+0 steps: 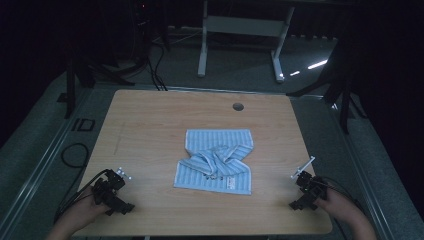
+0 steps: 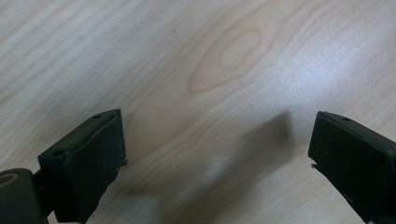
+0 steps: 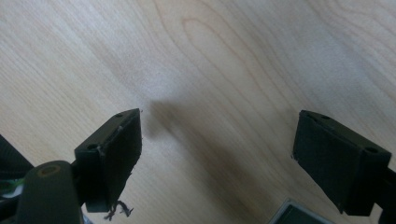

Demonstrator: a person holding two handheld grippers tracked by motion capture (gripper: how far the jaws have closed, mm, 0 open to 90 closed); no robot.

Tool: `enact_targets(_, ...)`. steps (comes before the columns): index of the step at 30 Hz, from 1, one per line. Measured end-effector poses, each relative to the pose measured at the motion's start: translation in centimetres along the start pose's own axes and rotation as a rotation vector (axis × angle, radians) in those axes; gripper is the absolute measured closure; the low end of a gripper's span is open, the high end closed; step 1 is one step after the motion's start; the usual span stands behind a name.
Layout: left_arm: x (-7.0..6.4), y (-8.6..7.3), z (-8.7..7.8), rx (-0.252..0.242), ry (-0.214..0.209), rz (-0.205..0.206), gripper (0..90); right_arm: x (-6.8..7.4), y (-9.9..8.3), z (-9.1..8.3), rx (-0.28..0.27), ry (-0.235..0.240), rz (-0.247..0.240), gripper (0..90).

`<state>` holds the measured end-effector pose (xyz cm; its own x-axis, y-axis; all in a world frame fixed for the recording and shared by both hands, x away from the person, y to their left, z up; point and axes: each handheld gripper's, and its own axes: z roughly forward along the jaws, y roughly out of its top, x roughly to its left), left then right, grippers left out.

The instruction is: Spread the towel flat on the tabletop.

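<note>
I have the blue striped towel (image 1: 216, 161) lying near the middle of the wooden counter (image 1: 150, 125), its upper part flat and its middle bunched into a crumpled twist across the cloth. From that towel, my left gripper (image 1: 121, 176) sits well off to the left and a little nearer the counter's front edge, resting at the counter surface in my left hand (image 1: 82, 212). My right gripper (image 1: 303, 172) sits well off to the towel's right, also toward the front edge, held by my right hand (image 1: 340, 205). Neither touches the towel.

In the left gripper view the two black jaws stand wide apart with only bare wood grain between them, nothing held. The right gripper view reads the same: jaws spread wide, empty, bare counter beneath. A small round hole (image 1: 238, 106) marks the counter beyond the towel's far edge.
</note>
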<state>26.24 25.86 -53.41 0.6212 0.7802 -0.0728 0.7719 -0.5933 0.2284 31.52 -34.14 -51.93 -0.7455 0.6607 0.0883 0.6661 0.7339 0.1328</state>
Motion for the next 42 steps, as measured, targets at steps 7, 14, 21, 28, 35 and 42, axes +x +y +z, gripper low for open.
enact_targets(7, -0.4, 0.9, -0.1, 0.039, -0.012, 0.021, 4.6, 1.0, 0.5, -0.3, 0.004, 0.000, -0.021, 15.2)
enact_targets(14, -1.6, 3.1, -0.2, -0.025, -0.008, 0.072, 14.9, 2.0, 1.6, 0.1, -0.052, 0.036, -0.083, 16.7)
enact_targets(21, -3.5, 5.7, 0.4, -0.067, -0.022, 0.134, 15.1, 2.4, 2.8, 0.2, -0.109, 0.003, -0.147, 33.0)
enact_targets(28, -5.3, 7.8, 0.9, -0.083, -0.027, 0.200, 21.1, 2.6, 4.3, 0.9, -0.127, 0.026, -0.166, 34.2)
enact_targets(35, -6.3, 9.7, 1.3, -0.117, -0.023, 0.212, 24.4, 3.0, 5.5, 1.2, -0.158, 0.012, -0.197, 39.3)
enact_targets(42, -7.6, 11.4, 1.7, -0.168, -0.006, 0.230, 25.0, 3.4, 7.2, 1.3, -0.204, -0.016, -0.223, 43.9)
